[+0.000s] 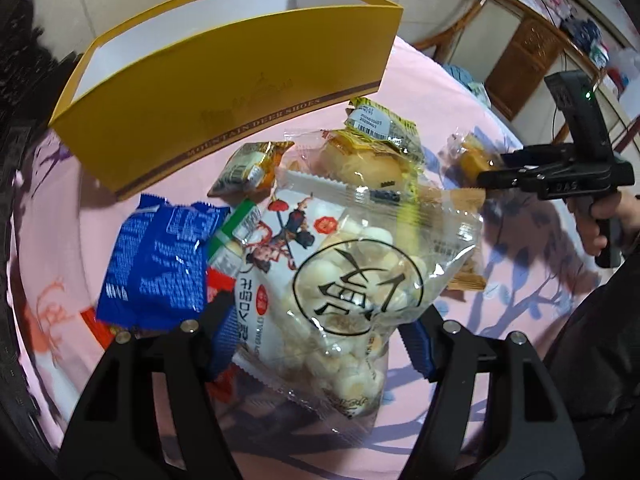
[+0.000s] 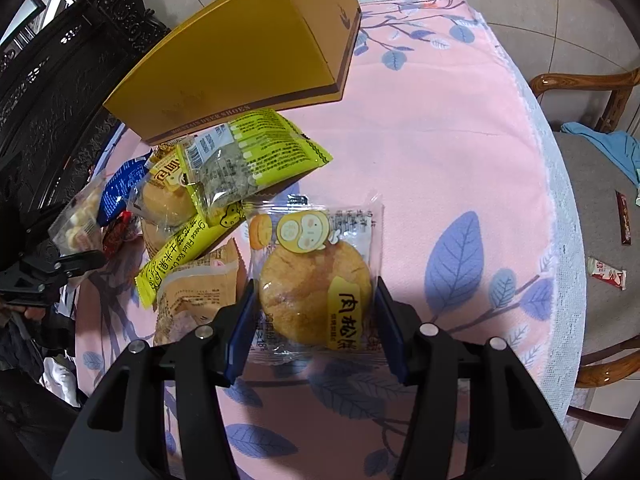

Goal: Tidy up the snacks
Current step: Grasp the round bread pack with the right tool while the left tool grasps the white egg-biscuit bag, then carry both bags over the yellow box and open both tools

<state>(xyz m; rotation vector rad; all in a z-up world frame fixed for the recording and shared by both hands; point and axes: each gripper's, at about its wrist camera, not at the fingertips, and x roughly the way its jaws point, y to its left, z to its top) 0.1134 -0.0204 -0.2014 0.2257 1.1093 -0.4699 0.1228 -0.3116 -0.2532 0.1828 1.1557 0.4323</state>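
Observation:
A clear bag of small white round snacks [image 1: 352,280] sits between the blue pads of my left gripper [image 1: 320,344], which is shut on it above the snack pile. The same bag [image 2: 78,220] shows at the left edge of the right wrist view. My right gripper [image 2: 316,332] is shut on a clear packet holding a round golden cake [image 2: 316,292], its pads against the packet's two sides. From the left wrist view, that right gripper [image 1: 486,172] is at the far right. An open yellow shoe box [image 1: 224,92] with a bare white inside stands behind the pile.
Loose snacks lie on the pink leaf-print tablecloth [image 2: 440,140]: a blue packet [image 1: 160,264], a bun packet [image 1: 360,160], a yellow-green packet [image 2: 256,152] and a beige packet [image 2: 200,284]. A wooden chair [image 2: 592,200] stands past the table's right edge. Dark carved furniture [image 2: 60,60] stands at the left.

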